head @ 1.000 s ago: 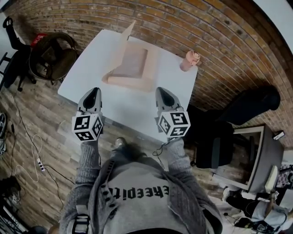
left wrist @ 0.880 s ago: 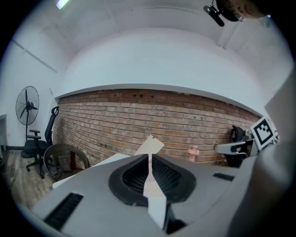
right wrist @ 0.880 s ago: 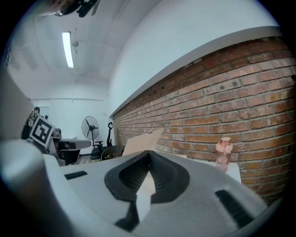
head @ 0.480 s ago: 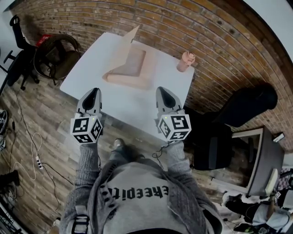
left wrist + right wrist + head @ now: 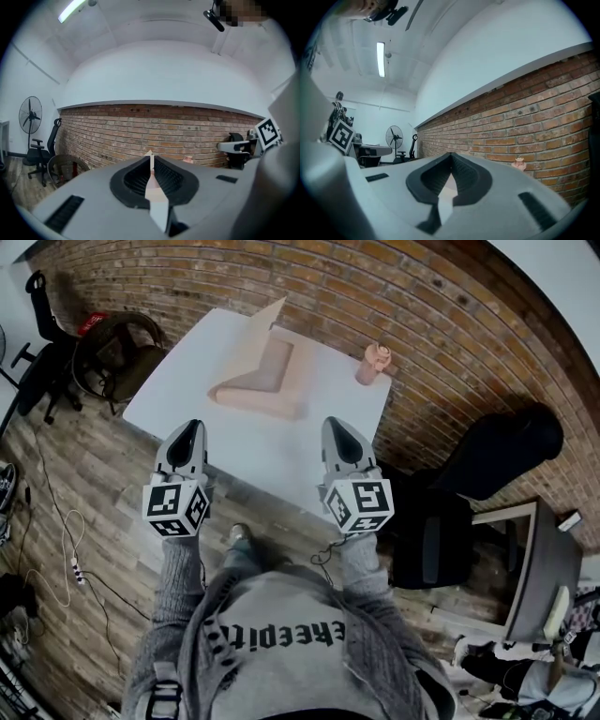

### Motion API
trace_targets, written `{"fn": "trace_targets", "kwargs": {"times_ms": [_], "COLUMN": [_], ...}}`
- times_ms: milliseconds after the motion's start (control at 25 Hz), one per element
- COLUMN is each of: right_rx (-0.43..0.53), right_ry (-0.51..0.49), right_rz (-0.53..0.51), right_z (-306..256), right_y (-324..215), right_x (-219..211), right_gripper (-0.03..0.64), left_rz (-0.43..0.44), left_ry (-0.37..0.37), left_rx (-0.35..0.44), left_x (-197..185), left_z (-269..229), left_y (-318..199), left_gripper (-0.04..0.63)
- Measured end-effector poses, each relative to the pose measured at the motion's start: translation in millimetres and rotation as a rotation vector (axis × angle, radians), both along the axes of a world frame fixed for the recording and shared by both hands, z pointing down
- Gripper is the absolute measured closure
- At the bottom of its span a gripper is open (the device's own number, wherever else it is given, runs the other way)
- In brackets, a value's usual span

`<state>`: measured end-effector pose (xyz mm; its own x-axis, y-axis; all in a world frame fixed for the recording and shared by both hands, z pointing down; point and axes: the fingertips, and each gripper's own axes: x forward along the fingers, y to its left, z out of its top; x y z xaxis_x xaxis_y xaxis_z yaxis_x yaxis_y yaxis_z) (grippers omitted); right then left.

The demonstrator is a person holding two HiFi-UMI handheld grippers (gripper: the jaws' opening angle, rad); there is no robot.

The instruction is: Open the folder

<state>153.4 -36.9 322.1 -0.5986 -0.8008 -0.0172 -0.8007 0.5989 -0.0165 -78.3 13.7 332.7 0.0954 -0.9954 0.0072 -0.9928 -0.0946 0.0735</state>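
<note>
Both grippers, left (image 5: 191,428) and right (image 5: 337,427), hover near the white table's (image 5: 272,457) front edge with jaws clenched on nothing. The peach folder (image 5: 265,382) lies toward the far side, one cover upright. It looks light, thin and floppy, and is best pinched at that cover's free edge.

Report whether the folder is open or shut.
Open: one leaf of the folder stands raised, the other lies flat on the table.

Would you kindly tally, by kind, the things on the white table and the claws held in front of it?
folder: 1
small pink object: 1
claws: 2 (left claw, right claw)
Total: 4
</note>
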Motion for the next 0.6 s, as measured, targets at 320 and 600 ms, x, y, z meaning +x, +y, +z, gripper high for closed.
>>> {"fn": "trace_targets", "kwargs": {"times_ms": [320,600], "right_rx": [0.027,0.037], "right_ry": [-0.008,-0.013], "right_rz": [0.004,-0.002], "right_z": [-7,-8], "right_y": [14,19], "right_x": [12,22], "right_gripper": [0.614,0.614], "left_rz": [-0.009,-0.004], "left_ry": [-0.013,-0.021], "left_rx": [0.026,0.053], "left_x": [9,23], "left_z": [-5,-11], "left_y": [15,21], "left_gripper": [0.571,0.571]}}
